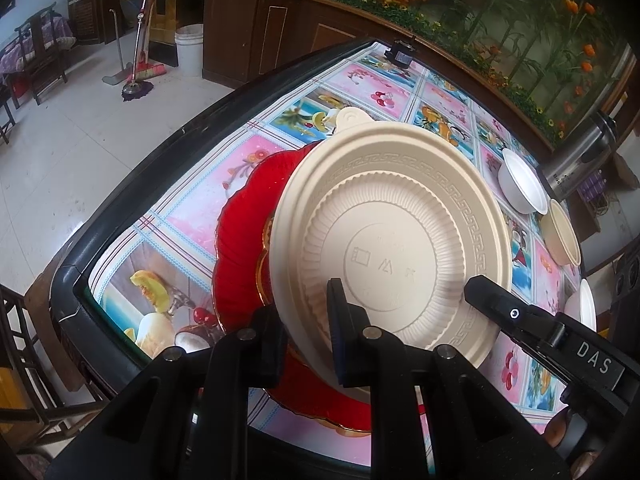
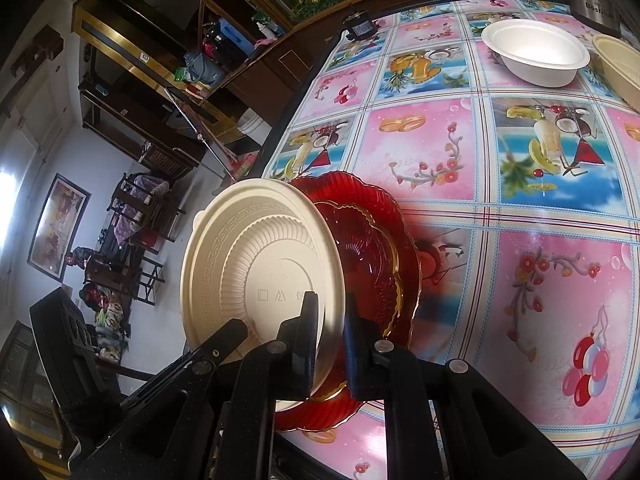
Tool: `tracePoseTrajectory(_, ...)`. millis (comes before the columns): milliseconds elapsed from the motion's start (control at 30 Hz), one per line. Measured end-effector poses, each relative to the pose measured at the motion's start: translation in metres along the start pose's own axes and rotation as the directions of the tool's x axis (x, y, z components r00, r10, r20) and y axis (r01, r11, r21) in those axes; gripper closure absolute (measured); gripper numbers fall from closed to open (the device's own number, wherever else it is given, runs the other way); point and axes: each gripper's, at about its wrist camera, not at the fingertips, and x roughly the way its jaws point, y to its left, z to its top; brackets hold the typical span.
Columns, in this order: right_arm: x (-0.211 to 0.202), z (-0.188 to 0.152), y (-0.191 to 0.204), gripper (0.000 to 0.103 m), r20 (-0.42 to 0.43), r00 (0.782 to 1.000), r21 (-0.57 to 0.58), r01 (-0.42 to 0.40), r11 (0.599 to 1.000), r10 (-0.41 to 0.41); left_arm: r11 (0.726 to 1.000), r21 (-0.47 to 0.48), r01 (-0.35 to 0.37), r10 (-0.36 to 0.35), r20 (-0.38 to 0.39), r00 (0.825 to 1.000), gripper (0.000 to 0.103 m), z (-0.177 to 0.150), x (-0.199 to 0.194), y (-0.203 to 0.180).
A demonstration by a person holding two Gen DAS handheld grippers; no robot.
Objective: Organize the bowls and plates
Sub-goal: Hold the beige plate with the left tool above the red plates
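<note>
A cream plastic plate (image 1: pixel 392 236) with a ribbed underside is held tilted over red glass plates (image 1: pixel 240 236) stacked on the table. My left gripper (image 1: pixel 308 332) is shut on the cream plate's near rim. My right gripper (image 2: pixel 330 336) is shut on the same plate's (image 2: pixel 260 280) rim, and its finger (image 1: pixel 496 304) shows at the plate's right in the left wrist view. The red plates (image 2: pixel 376 256) have gold edges and lie near the table's corner. A white bowl (image 2: pixel 534 54) and a cream bowl (image 2: pixel 618 70) stand at the far side.
The table (image 2: pixel 500 176) has a pink and blue fruit-print cloth and a dark raised rim (image 1: pixel 132 176). A steel thermos (image 1: pixel 580 156) stands beyond the bowls (image 1: pixel 522 186). A white dish (image 1: pixel 586 304) sits at the right edge. A small black device (image 2: pixel 362 26) sits at the far rim.
</note>
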Motion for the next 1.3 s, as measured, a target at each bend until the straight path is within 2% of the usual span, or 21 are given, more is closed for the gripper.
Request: tracePoseTrajectory(1300,0.006,-0.004,-0.005,0.092,-0.018,1.0,0.013,0.003,1.0,-0.003,1.0,0.005,-0.016,0.016,-0.019,1.0,0.087,0.0,0.01,-0.002)
